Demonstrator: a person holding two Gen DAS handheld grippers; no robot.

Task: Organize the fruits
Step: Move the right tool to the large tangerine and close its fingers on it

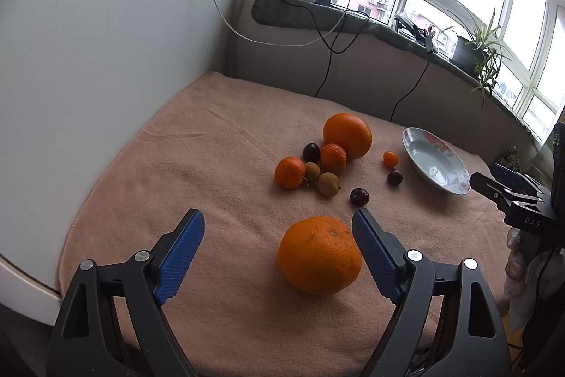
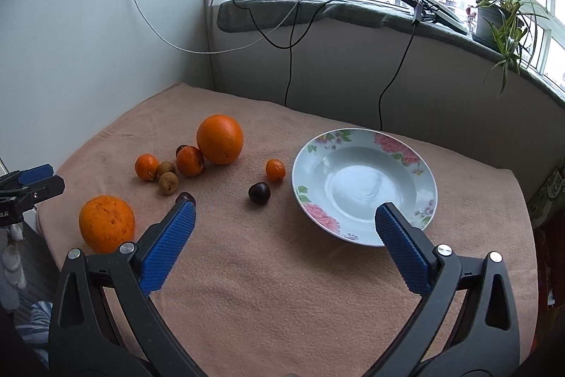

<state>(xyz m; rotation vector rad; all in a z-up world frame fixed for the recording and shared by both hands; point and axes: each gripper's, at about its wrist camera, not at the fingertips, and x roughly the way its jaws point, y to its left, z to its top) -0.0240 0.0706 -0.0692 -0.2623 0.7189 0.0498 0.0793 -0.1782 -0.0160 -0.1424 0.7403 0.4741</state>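
A large orange (image 1: 319, 255) lies on the pink towel between the open jaws of my left gripper (image 1: 279, 218), close to the right finger; it also shows in the right wrist view (image 2: 106, 223). A second large orange (image 1: 348, 135) (image 2: 220, 138), two tangerines (image 1: 289, 172) (image 1: 333, 158), two brown longans (image 1: 327, 184), a tiny kumquat (image 1: 391, 159) (image 2: 275, 169) and dark plums (image 1: 359, 196) (image 2: 259, 192) lie further back. A flowered plate (image 2: 363, 186) (image 1: 436, 165) is empty. My right gripper (image 2: 284, 211) is open and empty, above the towel before the plate.
The pink towel (image 2: 282, 288) covers the table. White walls stand at the left and back. Cables (image 2: 289, 69) hang from a windowsill with chargers and a potted plant (image 2: 501, 20). The towel's front edge is near the left gripper.
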